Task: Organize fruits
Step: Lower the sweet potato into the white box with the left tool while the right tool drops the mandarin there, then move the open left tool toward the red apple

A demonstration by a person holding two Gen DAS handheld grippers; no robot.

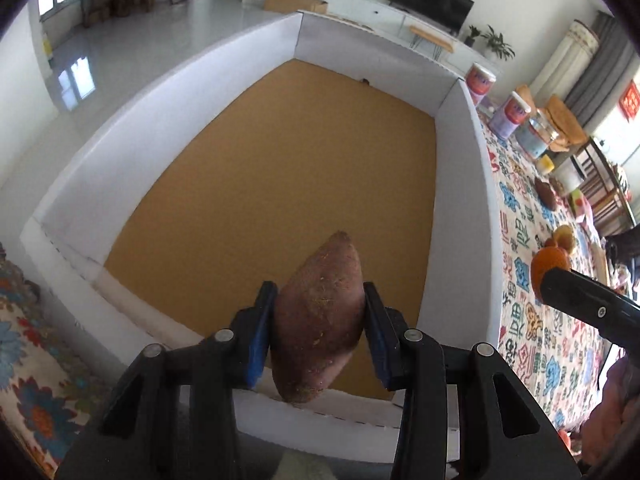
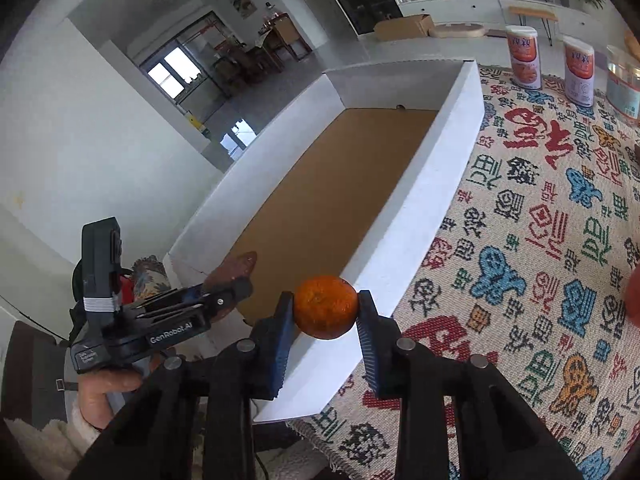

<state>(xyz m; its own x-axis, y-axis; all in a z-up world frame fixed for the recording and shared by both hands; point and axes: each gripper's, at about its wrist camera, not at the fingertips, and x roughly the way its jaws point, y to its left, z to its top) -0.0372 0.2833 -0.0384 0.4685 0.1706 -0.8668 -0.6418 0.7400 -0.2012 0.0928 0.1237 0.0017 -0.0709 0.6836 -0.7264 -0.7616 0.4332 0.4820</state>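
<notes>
My left gripper (image 1: 320,312) is shut on a reddish-brown sweet potato (image 1: 320,316) and holds it above the near end of a white-walled box (image 1: 460,184) with a brown cardboard floor. It also shows in the right wrist view (image 2: 228,280), with the sweet potato (image 2: 236,266) over the box's near corner. My right gripper (image 2: 325,312) is shut on an orange (image 2: 326,306), held above the box's right wall (image 2: 420,216). The orange also shows in the left wrist view (image 1: 546,266), to the right of the box.
The box stands on a patterned tablecloth (image 2: 540,240). Two pink-and-white canisters (image 2: 524,58) and a clear jar (image 2: 622,80) stand at the back. More fruit (image 1: 564,236) and a dark round item (image 1: 546,194) lie on the cloth to the right of the box.
</notes>
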